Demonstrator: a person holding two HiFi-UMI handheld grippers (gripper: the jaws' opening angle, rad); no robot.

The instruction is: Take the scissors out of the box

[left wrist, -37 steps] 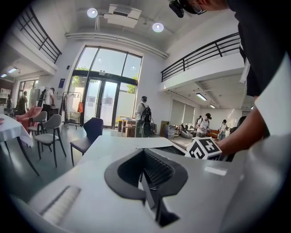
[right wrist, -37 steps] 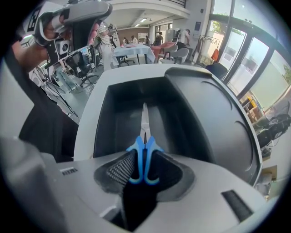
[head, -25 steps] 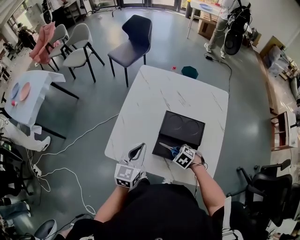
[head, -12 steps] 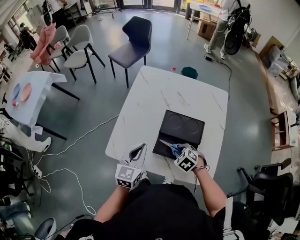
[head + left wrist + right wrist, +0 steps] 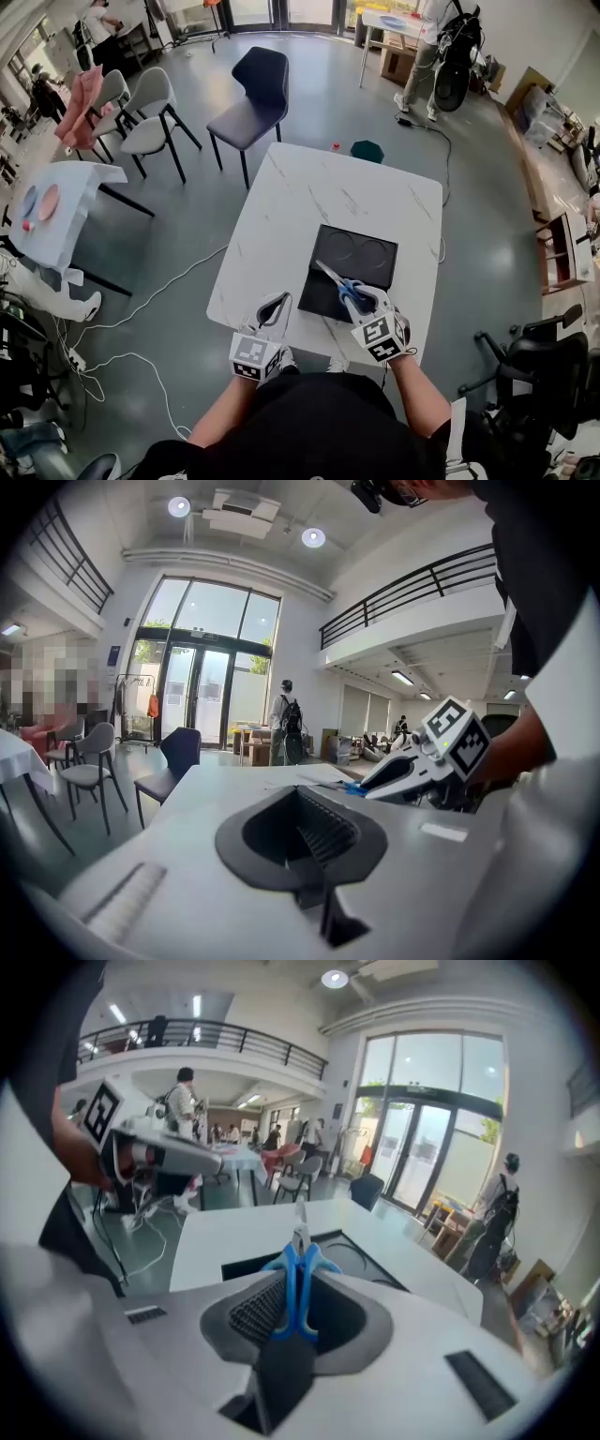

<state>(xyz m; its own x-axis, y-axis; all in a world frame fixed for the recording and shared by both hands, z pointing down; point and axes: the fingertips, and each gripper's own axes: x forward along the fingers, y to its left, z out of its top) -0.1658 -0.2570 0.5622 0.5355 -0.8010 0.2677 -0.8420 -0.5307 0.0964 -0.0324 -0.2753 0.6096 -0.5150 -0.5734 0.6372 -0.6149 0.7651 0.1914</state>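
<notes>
The black box (image 5: 370,251) lies open on the white marble table (image 5: 300,197), toward its near right. My right gripper (image 5: 367,300) is shut on the blue handles of the scissors (image 5: 348,290) and holds them above the box's near edge, silver blades slanting up and to the left. In the right gripper view the scissors (image 5: 297,1283) stand upright between the pads of my right gripper (image 5: 295,1305), with the box (image 5: 367,1258) beneath. My left gripper (image 5: 278,303) rests at the table's near edge, left of the box. It is open and holds nothing (image 5: 302,829).
A dark chair (image 5: 248,89) and grey chairs (image 5: 141,112) stand beyond the table. A small table with plates (image 5: 56,202) is at the left, cables (image 5: 150,291) run across the floor, and an office chair (image 5: 525,361) stands at the right. A person (image 5: 441,42) is far off.
My right gripper has risen with the scissors, lifting them off the box's near edge so the blades tilt upward. The left gripper has stayed where it was.
</notes>
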